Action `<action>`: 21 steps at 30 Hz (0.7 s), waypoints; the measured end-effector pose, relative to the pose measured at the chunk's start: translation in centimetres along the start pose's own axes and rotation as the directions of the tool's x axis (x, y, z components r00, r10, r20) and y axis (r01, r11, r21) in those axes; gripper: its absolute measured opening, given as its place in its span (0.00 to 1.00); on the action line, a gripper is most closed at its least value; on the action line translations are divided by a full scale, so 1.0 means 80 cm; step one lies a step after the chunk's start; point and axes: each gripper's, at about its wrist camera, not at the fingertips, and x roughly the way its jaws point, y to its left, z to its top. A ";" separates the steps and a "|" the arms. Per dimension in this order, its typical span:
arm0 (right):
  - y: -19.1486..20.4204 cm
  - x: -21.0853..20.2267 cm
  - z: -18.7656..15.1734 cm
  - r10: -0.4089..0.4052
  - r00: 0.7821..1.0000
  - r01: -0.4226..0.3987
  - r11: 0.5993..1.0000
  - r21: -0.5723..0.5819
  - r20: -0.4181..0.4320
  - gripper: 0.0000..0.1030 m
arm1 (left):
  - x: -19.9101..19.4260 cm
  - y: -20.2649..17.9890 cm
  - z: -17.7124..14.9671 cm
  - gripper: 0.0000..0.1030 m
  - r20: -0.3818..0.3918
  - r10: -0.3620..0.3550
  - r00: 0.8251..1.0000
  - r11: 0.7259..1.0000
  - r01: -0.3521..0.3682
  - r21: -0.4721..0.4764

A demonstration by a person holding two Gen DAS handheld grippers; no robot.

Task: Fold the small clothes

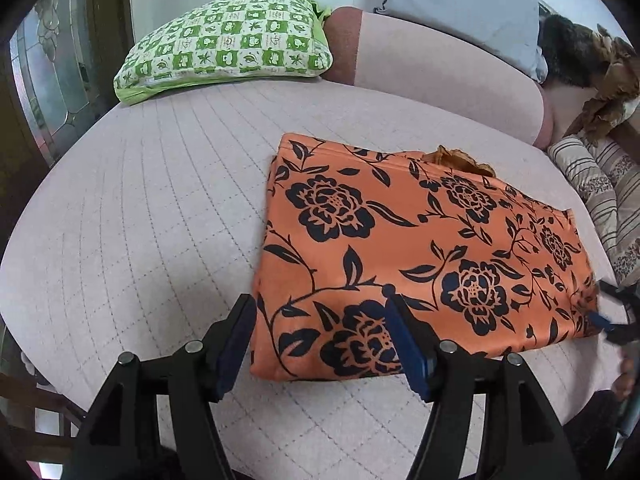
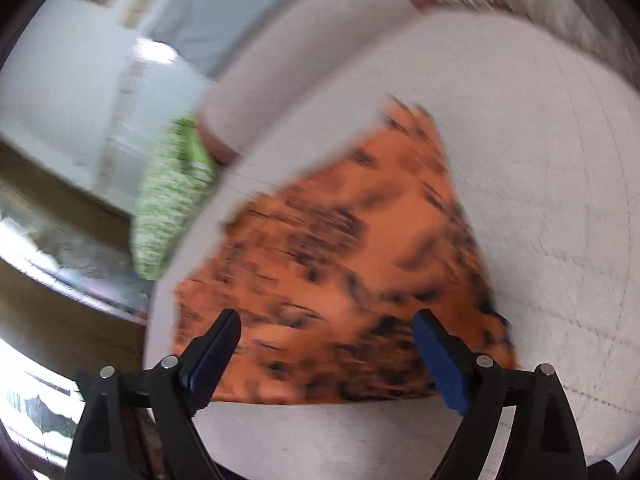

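bed (image 1: 140, 208): quilted pale cover, we see bare surface on the left, a green checked pillow (image 1: 228, 44) at the far left edge.
left gripper (image 1: 320, 340): jaws apart, nothing between the pads; it hangs over the near left corner of the cloth, one finger over the bare cover, the other over the print. we can't tell if a fingertip touches the fabric.
orange cloth (image 1: 408, 248): flowered, lying flat on the bed as a rough rectangle, looks already doubled over; a frilly edge pokes out at the far side. near edge is tidy, right end less so.
right gripper (image 2: 326, 344): jaws wide apart, holding nothing, over the near edge of the same cloth (image 2: 340, 248); that view is smeared with blur, so contact is unclear.
step, our read: one fold is down, we're lining up for the next grab.
how to do it well: we'd pinch all layers at both near corners together, lift evenly, carry the edge across to meet the far edge, then lay it down without dragging.
risk: catching only the top layer would undo the fold.
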 end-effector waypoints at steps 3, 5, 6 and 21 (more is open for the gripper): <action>0.011 -0.030 -0.003 0.037 0.997 -0.038 0.999 0.018 0.070 0.84 | -0.007 0.000 -0.002 0.65 0.009 0.003 1.000 1.000 -0.004 0.014; 0.026 -0.050 -0.008 0.033 0.994 -0.029 0.999 -0.044 0.101 0.84 | -0.007 0.002 -0.003 0.66 0.014 0.009 1.000 1.000 -0.009 0.005; 0.029 -0.053 -0.012 0.034 0.994 -0.029 0.998 -0.053 0.105 0.84 | -0.005 0.003 -0.004 0.66 0.009 0.002 1.000 1.000 -0.002 -0.007; -0.059 -0.045 -0.049 0.122 0.985 -0.152 0.944 0.294 0.119 0.84 | 0.031 -0.063 -0.009 0.66 -0.015 -0.012 1.000 0.996 0.014 0.086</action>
